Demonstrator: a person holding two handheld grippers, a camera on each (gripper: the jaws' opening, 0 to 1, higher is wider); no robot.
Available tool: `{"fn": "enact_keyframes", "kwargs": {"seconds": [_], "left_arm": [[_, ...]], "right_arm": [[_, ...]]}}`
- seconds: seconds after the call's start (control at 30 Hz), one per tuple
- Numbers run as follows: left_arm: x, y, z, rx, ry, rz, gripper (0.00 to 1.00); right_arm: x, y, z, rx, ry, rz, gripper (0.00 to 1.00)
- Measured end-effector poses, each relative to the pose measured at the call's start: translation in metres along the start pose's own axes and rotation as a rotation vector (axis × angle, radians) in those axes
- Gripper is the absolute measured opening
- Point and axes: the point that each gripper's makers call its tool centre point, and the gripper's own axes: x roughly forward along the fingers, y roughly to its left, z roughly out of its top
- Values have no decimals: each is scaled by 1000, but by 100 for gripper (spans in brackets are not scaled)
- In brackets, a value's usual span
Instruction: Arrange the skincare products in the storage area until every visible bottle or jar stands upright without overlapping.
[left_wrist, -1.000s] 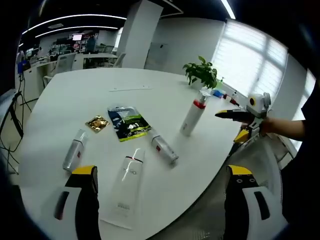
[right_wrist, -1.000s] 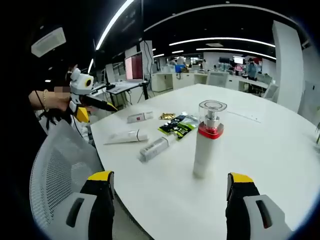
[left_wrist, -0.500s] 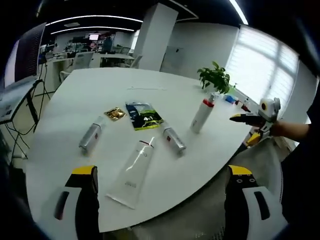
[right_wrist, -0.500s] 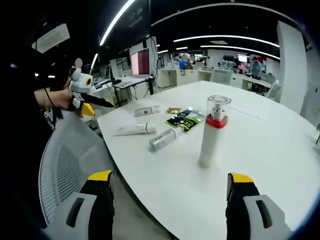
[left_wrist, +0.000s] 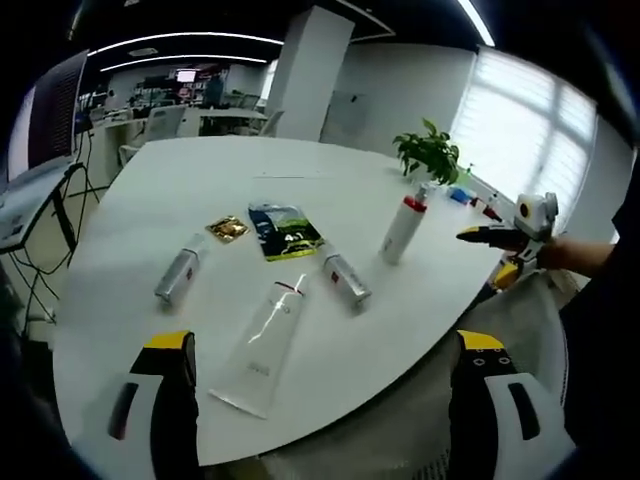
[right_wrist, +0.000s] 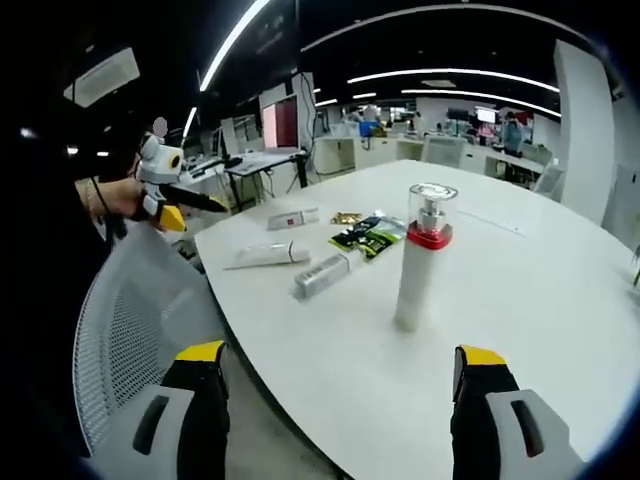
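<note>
White tube (left_wrist: 264, 340) and two bottles lie flat; pump bottle (right_wrist: 419, 258) stands. Both grippers (left_wrist: 320, 400) (right_wrist: 340, 400) gape empty. Next: grasp tube at twelve o'clock.

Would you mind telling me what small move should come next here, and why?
Probably bring the left gripper, jaws open and empty, down toward the white tube lying flat nearest it. Only the pump bottle stands upright; the tube and two small bottles lie on their sides on the table.
</note>
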Motion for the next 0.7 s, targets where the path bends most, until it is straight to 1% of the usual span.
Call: {"fn": "enact_keyframes", "kwargs": {"seconds": [0.13, 0.3, 0.37, 0.43, 0.47, 0.57, 0.7], "left_arm": [[1, 2, -3, 4, 16, -3, 99], [4, 7, -3, 4, 27, -3, 99], [7, 11, -5, 14, 37, 2, 97], [11, 20, -11, 7, 64, 17, 93], [13, 21, -12, 16, 77, 22, 91], [16, 23, -16, 40, 104, 24, 91], [18, 26, -16, 49, 107, 21, 90]], "right_arm": [[1, -5, 4, 1, -5, -5, 97], [3, -3, 7, 5, -15, -13, 97], [2, -4, 6, 9, -17, -19, 97], [1, -6, 5, 15, -19, -28, 97], [1, -6, 4, 19, -16, -33, 97], [-1, -7, 3, 28, -21, -44, 97], [-4, -7, 0, 33, -14, -54, 97]]}}
